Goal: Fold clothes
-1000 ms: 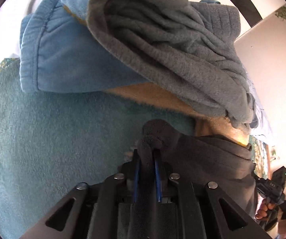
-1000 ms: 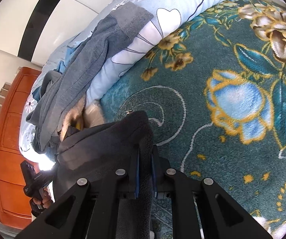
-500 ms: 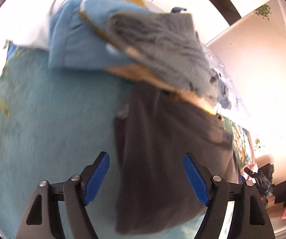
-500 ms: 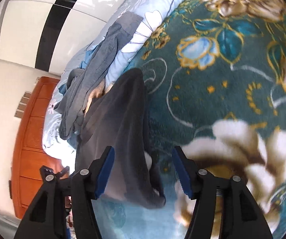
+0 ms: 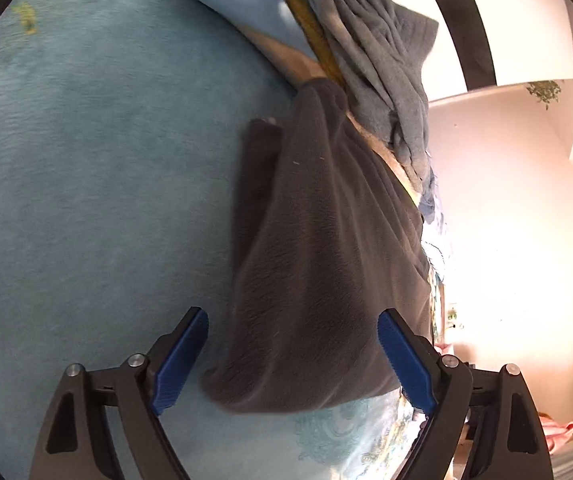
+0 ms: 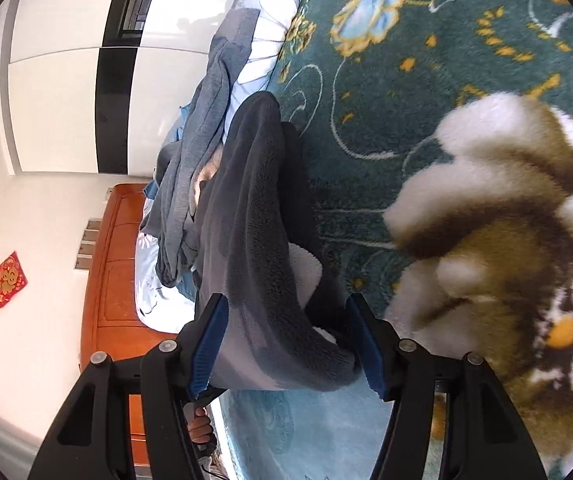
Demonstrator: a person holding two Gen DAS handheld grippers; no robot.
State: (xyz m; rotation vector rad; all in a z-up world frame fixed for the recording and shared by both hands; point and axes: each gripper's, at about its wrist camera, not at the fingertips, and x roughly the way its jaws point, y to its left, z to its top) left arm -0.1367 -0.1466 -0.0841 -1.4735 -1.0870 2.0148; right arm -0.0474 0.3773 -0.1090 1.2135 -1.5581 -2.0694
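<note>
**A:** On the bed, what lies between the tongs?

**B:** A dark grey fleece garment (image 5: 318, 248), folded into a long, soft band with a rounded near end. Its pile is short and plush. In the right wrist view a pale, woolly lining shows at the fold.

**A:** And where does it lie?

**B:** On a teal plush blanket (image 5: 86, 184), which in the right wrist view bears woven flowers in gold, blue and cream. The garment's far end runs up against a heap of clothes (image 5: 382, 64): a ribbed grey knit and a light blue piece with a mustard edge.

**A:** Do the tongs hold it?

**B:** No. The left gripper (image 5: 292, 360) has its blue ridged pads spread to either side of the garment's near end, clear of the cloth, and its jaws are opening. The right gripper (image 6: 288, 346) stands apart too, astride the same end, pressing nothing.

**A:** Any writing to read?

**B:** Only a red and gold paper (image 6: 8, 280) on the wall beside an orange-brown wooden headboard (image 6: 114, 264); its characters are too small to make out.
</note>
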